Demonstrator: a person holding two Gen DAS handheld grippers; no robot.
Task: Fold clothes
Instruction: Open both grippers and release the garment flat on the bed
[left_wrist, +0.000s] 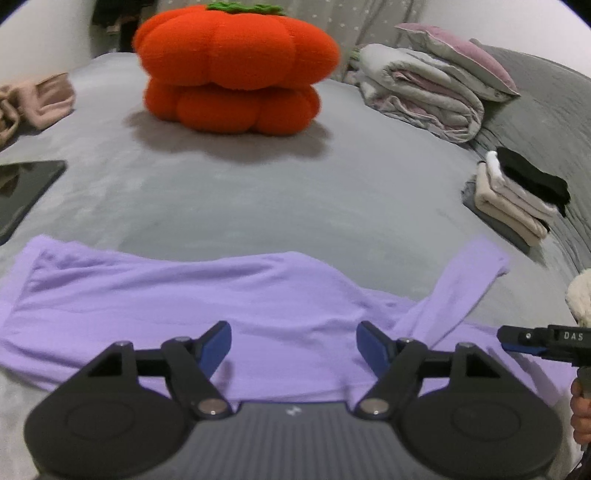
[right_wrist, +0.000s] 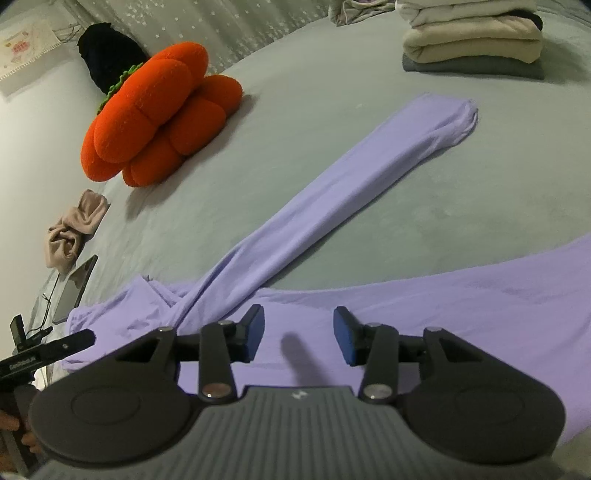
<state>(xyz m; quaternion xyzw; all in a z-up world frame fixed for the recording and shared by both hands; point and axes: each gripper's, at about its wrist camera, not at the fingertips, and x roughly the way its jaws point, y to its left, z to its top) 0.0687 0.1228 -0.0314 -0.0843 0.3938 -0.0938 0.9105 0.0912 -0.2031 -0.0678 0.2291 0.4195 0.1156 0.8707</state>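
Observation:
A lilac long-sleeved top (left_wrist: 207, 295) lies flat across the near part of the grey bed (left_wrist: 258, 192). One sleeve (right_wrist: 332, 184) stretches away diagonally toward the back right in the right wrist view. My left gripper (left_wrist: 294, 345) hovers just above the top's body, its blue-padded jaws wide apart with only flat cloth under them. My right gripper (right_wrist: 298, 336) hangs over the top near where the sleeve joins, jaws apart, nothing pinched. The right gripper's finger (left_wrist: 524, 341) also pokes in from the right edge of the left wrist view.
An orange pumpkin cushion (left_wrist: 236, 70) sits mid-bed. A stack of folded clothes (left_wrist: 517, 195) lies to the right, rolled bedding (left_wrist: 424, 88) behind it. A beige crumpled garment (left_wrist: 37, 103) and a dark tablet (left_wrist: 22, 192) lie at the left. A hand (left_wrist: 581, 413) shows at the right edge.

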